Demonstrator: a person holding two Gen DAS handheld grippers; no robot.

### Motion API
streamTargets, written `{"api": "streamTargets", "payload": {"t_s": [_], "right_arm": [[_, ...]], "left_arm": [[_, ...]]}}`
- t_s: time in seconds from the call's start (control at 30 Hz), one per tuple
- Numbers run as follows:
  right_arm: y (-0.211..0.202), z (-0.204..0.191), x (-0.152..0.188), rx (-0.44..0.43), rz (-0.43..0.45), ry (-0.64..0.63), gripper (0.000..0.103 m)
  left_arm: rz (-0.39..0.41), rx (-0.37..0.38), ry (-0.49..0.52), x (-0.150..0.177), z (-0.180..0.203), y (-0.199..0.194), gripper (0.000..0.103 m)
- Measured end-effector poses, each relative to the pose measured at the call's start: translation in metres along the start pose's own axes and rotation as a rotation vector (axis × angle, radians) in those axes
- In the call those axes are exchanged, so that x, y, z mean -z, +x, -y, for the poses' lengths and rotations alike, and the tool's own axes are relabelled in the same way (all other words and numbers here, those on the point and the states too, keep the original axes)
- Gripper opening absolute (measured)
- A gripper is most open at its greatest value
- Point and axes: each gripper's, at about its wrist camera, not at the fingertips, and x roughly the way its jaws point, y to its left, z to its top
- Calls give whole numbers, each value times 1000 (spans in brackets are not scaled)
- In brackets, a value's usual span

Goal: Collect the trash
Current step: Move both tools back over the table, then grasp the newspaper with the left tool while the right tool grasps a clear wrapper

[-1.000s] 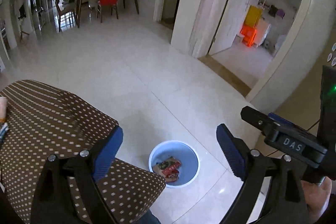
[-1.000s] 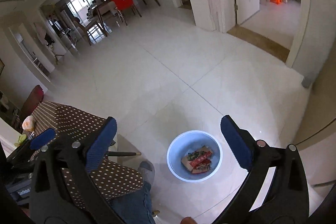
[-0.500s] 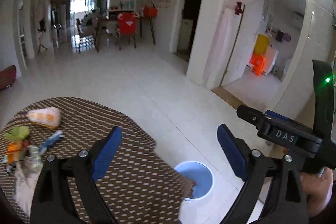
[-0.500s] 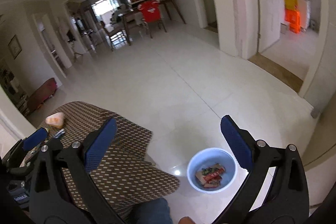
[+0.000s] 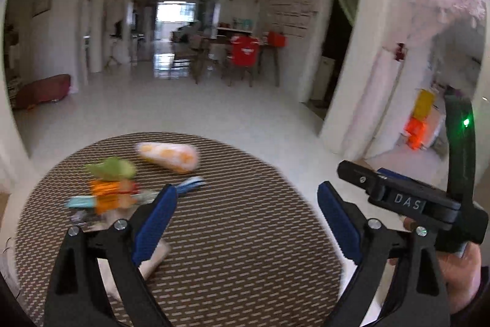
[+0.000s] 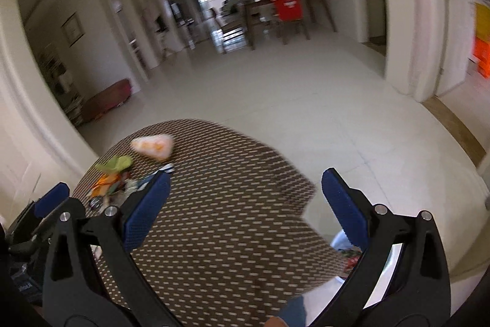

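Note:
A round table with a brown patterned cloth (image 5: 245, 235) (image 6: 220, 219) holds trash at its far left. There is a white and orange wrapper (image 5: 168, 157) (image 6: 153, 145), a green piece (image 5: 113, 167) (image 6: 114, 164), an orange wrapper (image 5: 110, 193), a blue-white strip (image 5: 191, 184) and a pale piece (image 5: 154, 261) behind my left finger. My left gripper (image 5: 245, 222) is open and empty above the table. My right gripper (image 6: 245, 204) is open and empty over the table's right side. A light blue bin (image 6: 344, 242) with trash peeks out at the table's right edge.
The right gripper's body (image 5: 413, 204) shows at the right of the left wrist view. White tiled floor (image 6: 306, 100) stretches beyond the table. A dining table with a red-covered chair (image 5: 245, 52) stands far back. A doorway and wall corner (image 5: 346, 100) are at the right.
Both views have swung up and left from the bin on the floor to the table top. The trash pile has come into view. Both grippers stay open.

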Motion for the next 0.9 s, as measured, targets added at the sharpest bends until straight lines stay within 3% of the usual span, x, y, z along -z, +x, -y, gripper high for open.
{"api": "streamTargets", "payload": {"t_s": [0.33,0.7,0.9], "right_arm": [[59,-74,13,-88,-124,-121,97],[150,-149,44,-174,-274,-266,96],[189,-176,50,-196,-331,-288,72]], "left_arm": [[-34,-149,-86,28,-91,-17,91],[-93,-237,-174,62,-143,-25,91],[-126,-246,-169,71,-150,-24,91]]}}
